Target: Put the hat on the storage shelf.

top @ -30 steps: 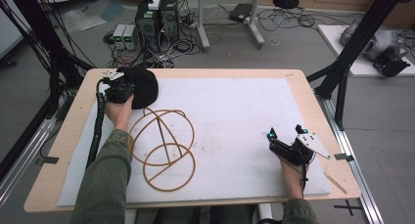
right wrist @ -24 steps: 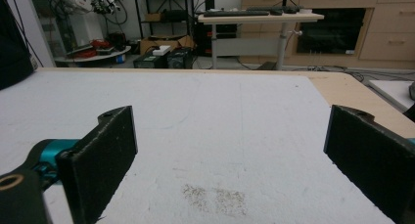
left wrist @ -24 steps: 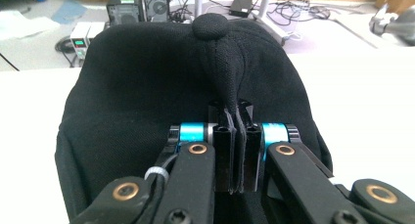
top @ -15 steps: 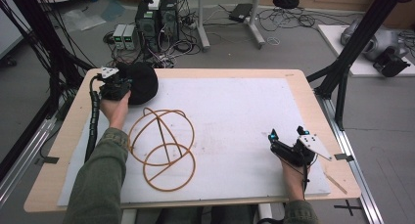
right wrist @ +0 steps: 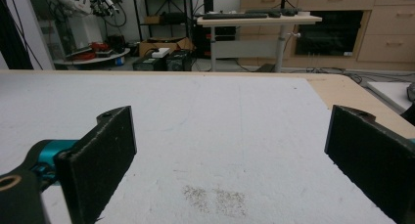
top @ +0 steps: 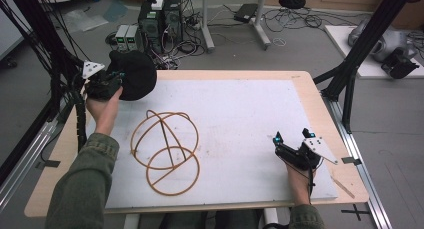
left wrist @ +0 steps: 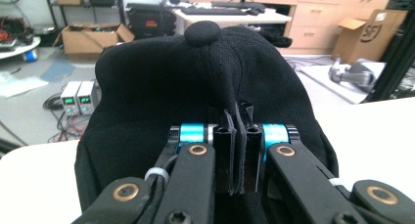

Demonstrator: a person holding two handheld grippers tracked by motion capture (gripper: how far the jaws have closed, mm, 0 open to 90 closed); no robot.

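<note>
A black cap (top: pixel 134 74) with a button on top (left wrist: pixel 201 32) hangs off the table's far left corner, held in the air. My left gripper (top: pixel 116 82) is shut on a fold of its fabric, and in the left gripper view the jaws (left wrist: pixel 238 117) pinch that fold between the pads. A round frame of tan hoops (top: pixel 165 148) lies on the white mat (top: pixel 250 104), in front of the cap and apart from it. Near the right front of the mat my right gripper (top: pixel 291 136) rests open, its pads (right wrist: pixel 105 150) wide apart with bare mat between them.
The mat covers a wooden table (top: pixel 320 96). Black frame posts (top: pixel 350 64) stand at the right edge, and cables and posts (top: pixel 55 69) crowd the left side. Computer boxes (top: pixel 160 14) and cables sit on the floor beyond the far edge.
My left gripper has risen with the cap, carrying it up and toward the far left, off the mat. The right gripper has stayed where it was.
</note>
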